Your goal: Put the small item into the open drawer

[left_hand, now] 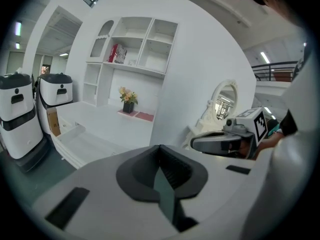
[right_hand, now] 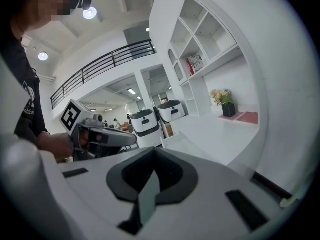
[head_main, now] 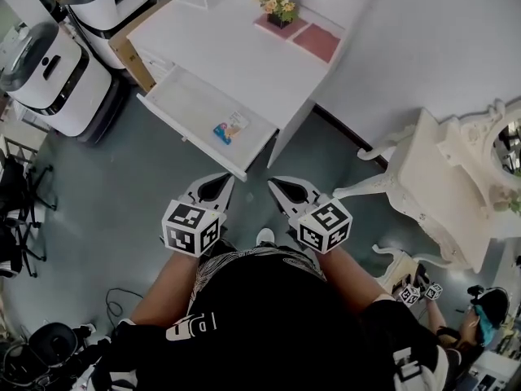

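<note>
The white desk's drawer (head_main: 189,98) stands pulled out, and a small blue and yellow packet (head_main: 230,129) lies in it near its right end. Both grippers are held close to my body, in front of the drawer and apart from it. My left gripper (head_main: 213,187) is shut with nothing between its jaws, as the left gripper view (left_hand: 162,179) also shows. My right gripper (head_main: 286,190) is likewise shut and empty (right_hand: 150,189). Each gripper appears in the other's view, the right gripper (left_hand: 225,141) and the left gripper (right_hand: 100,136). The drawer (left_hand: 82,139) is ahead and to the left.
On the desk top (head_main: 244,47) stand a flower pot (head_main: 275,5) and two pink mats (head_main: 317,41). Two white machines (head_main: 57,72) stand at the left, an ornate white vanity (head_main: 440,194) at the right. Cables (head_main: 114,304) lie on the floor.
</note>
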